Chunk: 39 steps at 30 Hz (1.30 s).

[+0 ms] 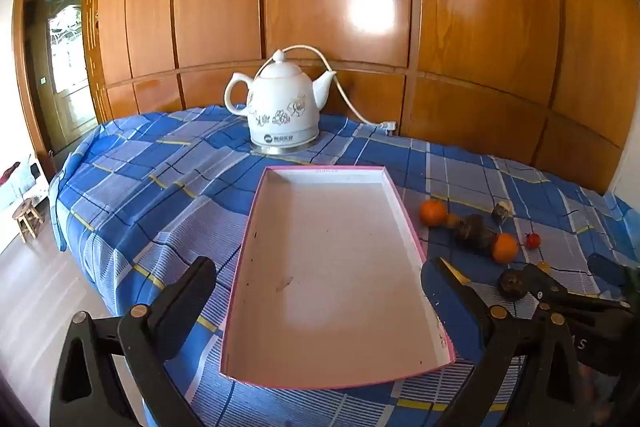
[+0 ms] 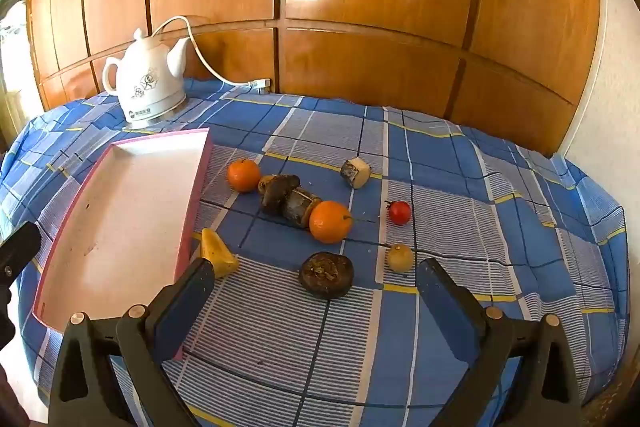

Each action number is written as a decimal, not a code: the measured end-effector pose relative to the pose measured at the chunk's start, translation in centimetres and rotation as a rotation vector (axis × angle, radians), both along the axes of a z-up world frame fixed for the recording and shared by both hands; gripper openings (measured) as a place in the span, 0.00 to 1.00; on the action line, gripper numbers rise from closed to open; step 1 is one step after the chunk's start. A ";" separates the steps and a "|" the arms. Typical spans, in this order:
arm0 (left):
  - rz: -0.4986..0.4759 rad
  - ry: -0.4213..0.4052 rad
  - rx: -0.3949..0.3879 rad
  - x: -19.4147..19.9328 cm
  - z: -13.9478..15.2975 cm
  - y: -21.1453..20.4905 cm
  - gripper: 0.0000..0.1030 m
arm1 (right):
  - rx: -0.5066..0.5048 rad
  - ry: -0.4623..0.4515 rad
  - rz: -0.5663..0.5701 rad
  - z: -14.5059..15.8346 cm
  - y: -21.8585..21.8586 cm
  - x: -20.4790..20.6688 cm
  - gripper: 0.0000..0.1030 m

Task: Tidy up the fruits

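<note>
Between the right tongs (image 2: pixel 316 307), just ahead of the tips, a dark round fruit (image 2: pixel 327 275) is seen on the blue checked cloth (image 2: pixel 440 155) that covers the counter. These tongs are spread wide apart and nothing is held in them. Further ahead, two oranges (image 2: pixel 330 221) (image 2: pixel 244 175), a small red fruit (image 2: pixel 399 212), a small yellow fruit (image 2: pixel 400 257) and some brown pieces are scattered. A yellow wedge (image 2: pixel 218 253) is touching the left tip.

To the left of these tongs a pink-edged tray (image 2: pixel 196 195) is laid, and no fruit is in it yet. The left tongs (image 1: pixel 320 291) are held over this tray, also wide apart and empty. A white kettle (image 1: pixel 280 107) is seen far ahead.

The dark fruit is probably to be picked first. It should be straddled evenly, the tips lowered to its middle, and squeezed gently so it is not squashed. The wedge should not be bumped. Then the fruit can be carried left and set down in the tray.
</note>
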<state>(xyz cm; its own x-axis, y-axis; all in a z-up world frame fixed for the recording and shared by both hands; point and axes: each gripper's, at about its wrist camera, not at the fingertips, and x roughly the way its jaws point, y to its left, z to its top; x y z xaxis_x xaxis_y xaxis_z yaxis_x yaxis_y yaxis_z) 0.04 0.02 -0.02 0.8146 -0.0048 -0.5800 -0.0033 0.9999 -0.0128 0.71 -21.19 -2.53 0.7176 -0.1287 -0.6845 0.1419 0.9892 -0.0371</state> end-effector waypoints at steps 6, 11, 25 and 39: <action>-0.012 -0.010 -0.013 -0.5 -1.5 0.9 1.00 | -0.011 0.001 -0.003 0.5 1.0 0.1 1.00; 0.021 0.000 0.001 -0.4 -2.3 1.1 1.00 | 0.001 -0.023 0.013 0.3 0.3 -0.3 1.00; -0.045 0.053 -0.032 -0.2 -1.9 0.2 1.00 | -0.015 -0.082 0.030 0.9 0.2 -1.2 1.00; -0.070 0.031 0.001 -0.5 -1.4 -0.3 1.00 | -0.021 -0.097 0.020 1.1 0.1 -1.5 1.00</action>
